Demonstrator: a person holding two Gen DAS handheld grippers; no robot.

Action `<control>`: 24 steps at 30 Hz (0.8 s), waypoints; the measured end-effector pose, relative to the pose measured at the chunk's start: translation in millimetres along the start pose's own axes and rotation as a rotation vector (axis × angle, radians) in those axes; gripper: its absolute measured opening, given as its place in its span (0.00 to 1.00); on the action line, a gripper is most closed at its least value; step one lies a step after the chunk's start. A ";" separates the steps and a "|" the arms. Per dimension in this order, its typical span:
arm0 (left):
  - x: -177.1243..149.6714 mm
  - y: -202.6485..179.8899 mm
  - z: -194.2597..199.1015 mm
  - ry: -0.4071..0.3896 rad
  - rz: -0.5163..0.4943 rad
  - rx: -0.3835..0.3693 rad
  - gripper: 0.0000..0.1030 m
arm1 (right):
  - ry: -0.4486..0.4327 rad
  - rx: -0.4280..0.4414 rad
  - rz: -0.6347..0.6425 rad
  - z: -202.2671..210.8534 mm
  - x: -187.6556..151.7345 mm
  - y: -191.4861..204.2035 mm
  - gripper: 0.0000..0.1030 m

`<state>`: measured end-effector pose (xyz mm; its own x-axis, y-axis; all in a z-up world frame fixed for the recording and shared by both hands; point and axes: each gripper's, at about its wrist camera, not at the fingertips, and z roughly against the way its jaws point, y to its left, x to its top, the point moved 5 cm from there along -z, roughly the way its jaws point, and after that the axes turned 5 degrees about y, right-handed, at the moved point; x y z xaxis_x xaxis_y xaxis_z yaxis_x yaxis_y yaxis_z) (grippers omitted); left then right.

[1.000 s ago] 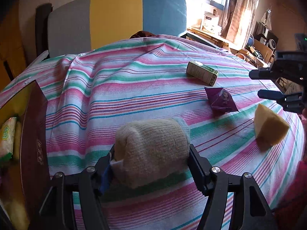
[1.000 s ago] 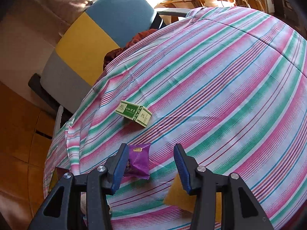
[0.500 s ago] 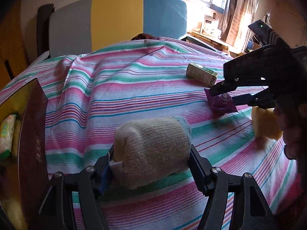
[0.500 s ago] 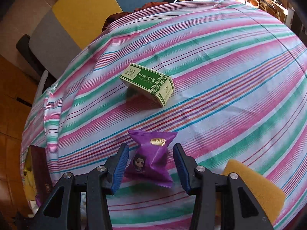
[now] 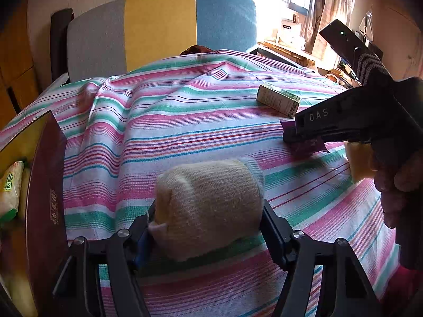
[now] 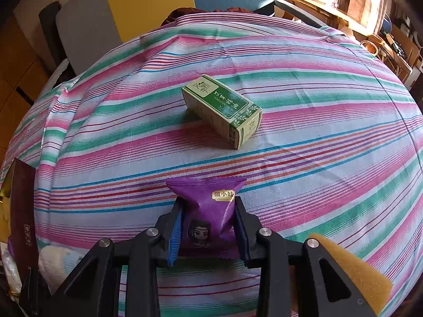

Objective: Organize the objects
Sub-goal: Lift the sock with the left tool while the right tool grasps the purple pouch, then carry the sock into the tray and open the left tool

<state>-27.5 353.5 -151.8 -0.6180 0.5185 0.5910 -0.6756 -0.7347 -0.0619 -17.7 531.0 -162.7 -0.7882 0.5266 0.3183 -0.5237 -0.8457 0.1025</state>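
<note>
A striped pink-and-green cloth (image 6: 317,84) covers the table; on it lie a green carton (image 6: 222,108), a purple snack packet (image 6: 208,211) and a yellow sponge (image 6: 354,269). A dark red box (image 5: 45,198) sits at its left edge.

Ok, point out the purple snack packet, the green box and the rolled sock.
purple snack packet (image 6: 208,211): right wrist view, front face.
green box (image 6: 224,103): right wrist view, top face.
rolled sock (image 5: 208,206): left wrist view, knit middle.

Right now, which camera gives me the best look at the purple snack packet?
The right wrist view: the purple snack packet sits front and centre, printed face visible, pinched between the right gripper fingers. In the left wrist view only crumpled purple edges of it show at the far right, mostly hidden under that gripper's black body.
</note>
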 end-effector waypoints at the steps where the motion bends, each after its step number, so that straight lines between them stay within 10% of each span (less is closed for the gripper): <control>1: 0.5 -0.6 0.8 0.004 -0.004 0.004 0.67 | -0.004 -0.006 0.009 -0.2 -0.1 0.6 0.34; 24: 7.9 35.1 116.5 -0.084 0.056 0.083 0.66 | -0.053 -0.058 0.101 2.5 0.1 12.9 0.34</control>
<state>-9.2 280.9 -55.6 -0.6156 0.4392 0.6543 -0.6028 -0.7972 -0.0321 -23.7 519.9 -159.0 -0.8203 0.4326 0.3741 -0.4619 -0.8868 0.0128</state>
